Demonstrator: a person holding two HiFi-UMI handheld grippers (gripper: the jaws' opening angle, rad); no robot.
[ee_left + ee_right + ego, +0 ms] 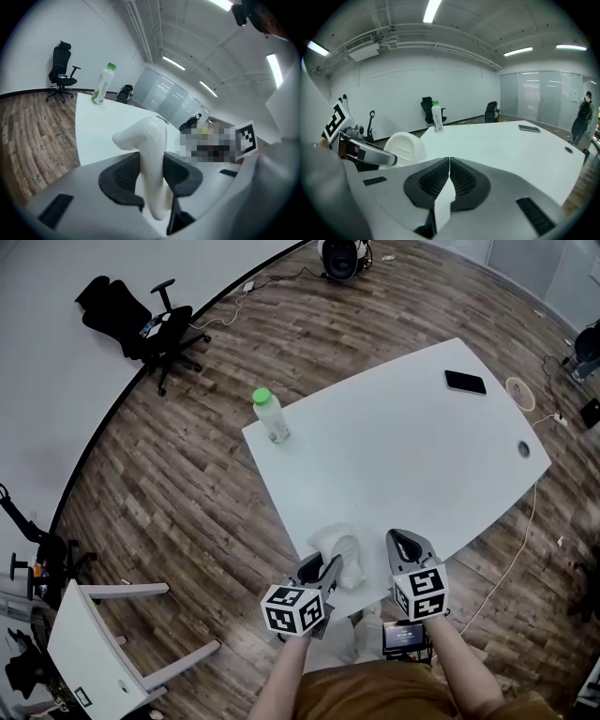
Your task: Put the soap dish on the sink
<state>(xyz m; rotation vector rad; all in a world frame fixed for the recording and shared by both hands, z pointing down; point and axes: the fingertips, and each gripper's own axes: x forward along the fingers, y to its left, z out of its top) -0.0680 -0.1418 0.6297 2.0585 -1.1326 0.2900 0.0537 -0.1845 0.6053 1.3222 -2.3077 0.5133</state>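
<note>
left gripper (152, 174) fingers grip the white dish (146, 133) at the table's (412, 460) near edge; in the head view the gripper hides part of it. right gripper (449, 171) fingers are closed, empty. the bottle (271, 415) label is too small to read.

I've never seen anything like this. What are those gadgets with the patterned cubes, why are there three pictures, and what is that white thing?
There is no robot here. A person holds a hand tool in each hand, and each tool has two fingers and a marker cube. The picture from above comes from a camera on the person's head. The other two come from cameras that ride on the tools and look along their fingers. The left gripper has its fingers clamped on a glossy white soap dish. The right gripper is shut with nothing in it. On the white table stands a green-capped bottle, and a dark phone lies near the far edge.
</note>
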